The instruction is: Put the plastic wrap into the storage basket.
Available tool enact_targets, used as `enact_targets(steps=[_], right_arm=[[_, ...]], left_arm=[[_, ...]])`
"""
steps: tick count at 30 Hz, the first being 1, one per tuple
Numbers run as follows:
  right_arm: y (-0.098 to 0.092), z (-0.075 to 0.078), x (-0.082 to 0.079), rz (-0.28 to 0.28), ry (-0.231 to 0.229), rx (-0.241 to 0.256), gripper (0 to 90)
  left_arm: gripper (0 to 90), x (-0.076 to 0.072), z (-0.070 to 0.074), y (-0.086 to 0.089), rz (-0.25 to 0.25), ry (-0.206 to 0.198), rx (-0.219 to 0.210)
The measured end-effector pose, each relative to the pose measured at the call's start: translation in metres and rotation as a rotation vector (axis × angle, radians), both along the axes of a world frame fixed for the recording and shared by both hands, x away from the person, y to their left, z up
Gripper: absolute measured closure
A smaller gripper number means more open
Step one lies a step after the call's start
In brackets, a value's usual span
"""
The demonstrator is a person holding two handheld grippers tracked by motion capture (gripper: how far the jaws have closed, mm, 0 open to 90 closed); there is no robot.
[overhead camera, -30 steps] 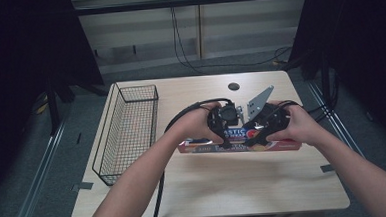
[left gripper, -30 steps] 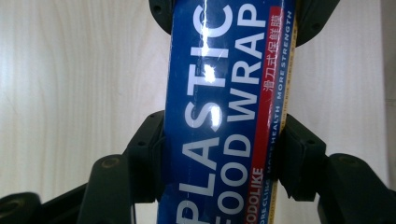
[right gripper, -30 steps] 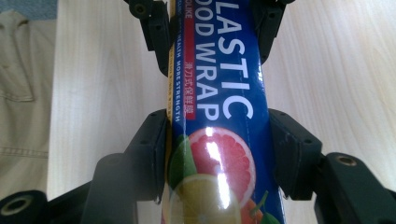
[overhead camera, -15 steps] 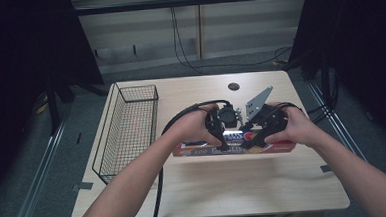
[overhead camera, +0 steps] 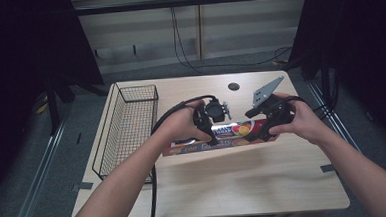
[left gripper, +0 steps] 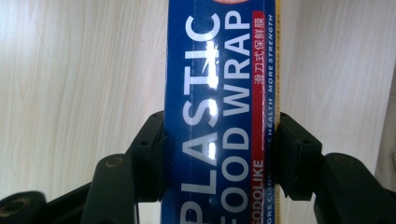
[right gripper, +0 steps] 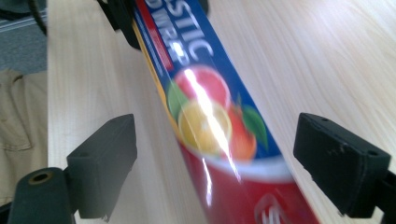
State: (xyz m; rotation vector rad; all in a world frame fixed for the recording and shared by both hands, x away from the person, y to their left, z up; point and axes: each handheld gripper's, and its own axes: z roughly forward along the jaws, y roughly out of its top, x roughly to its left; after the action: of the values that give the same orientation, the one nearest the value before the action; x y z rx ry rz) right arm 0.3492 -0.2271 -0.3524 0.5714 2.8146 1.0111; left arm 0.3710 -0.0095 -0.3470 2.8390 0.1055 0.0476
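Observation:
A long blue and red box of plastic food wrap (overhead camera: 227,135) lies crosswise over the middle of the wooden table (overhead camera: 245,186), with a shadow beneath it. My left gripper (overhead camera: 208,132) is shut on its left part. In the left gripper view the gripper (left gripper: 219,156) has both jaws pressed against the sides of the box (left gripper: 219,70). My right gripper (overhead camera: 262,130) is at the box's right part. In the right gripper view the gripper (right gripper: 224,154) stands open, its jaws well apart on either side of the box (right gripper: 205,116) and not touching it.
A black wire basket (overhead camera: 127,132) stands along the table's left side. A small round hole (overhead camera: 233,86) sits near the far edge. Cables trail from both grippers. Bare tabletop lies in front of the box.
The box and both hands have shifted a little to the left and slightly away from the near edge.

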Motion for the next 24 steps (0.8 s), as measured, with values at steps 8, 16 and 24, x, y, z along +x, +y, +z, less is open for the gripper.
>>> enact_targets(steps=[8, 16, 24], right_arm=[[-0.011, 0.003, 0.001, -0.066, -0.035, -0.031, 7.7], [-0.023, 0.001, 0.005, -0.133, -0.022, -0.017, 5.4], [-0.025, -0.008, 0.004, -0.194, -0.023, -0.049, 5.7]], left_arm=[[44.5, 0.008, 0.001, 0.025, 0.098, 0.000, -0.005], [44.5, 0.012, 0.005, 0.048, 0.201, 0.013, -0.021], [44.5, 0.015, 0.007, 0.066, 0.291, 0.009, -0.021]])
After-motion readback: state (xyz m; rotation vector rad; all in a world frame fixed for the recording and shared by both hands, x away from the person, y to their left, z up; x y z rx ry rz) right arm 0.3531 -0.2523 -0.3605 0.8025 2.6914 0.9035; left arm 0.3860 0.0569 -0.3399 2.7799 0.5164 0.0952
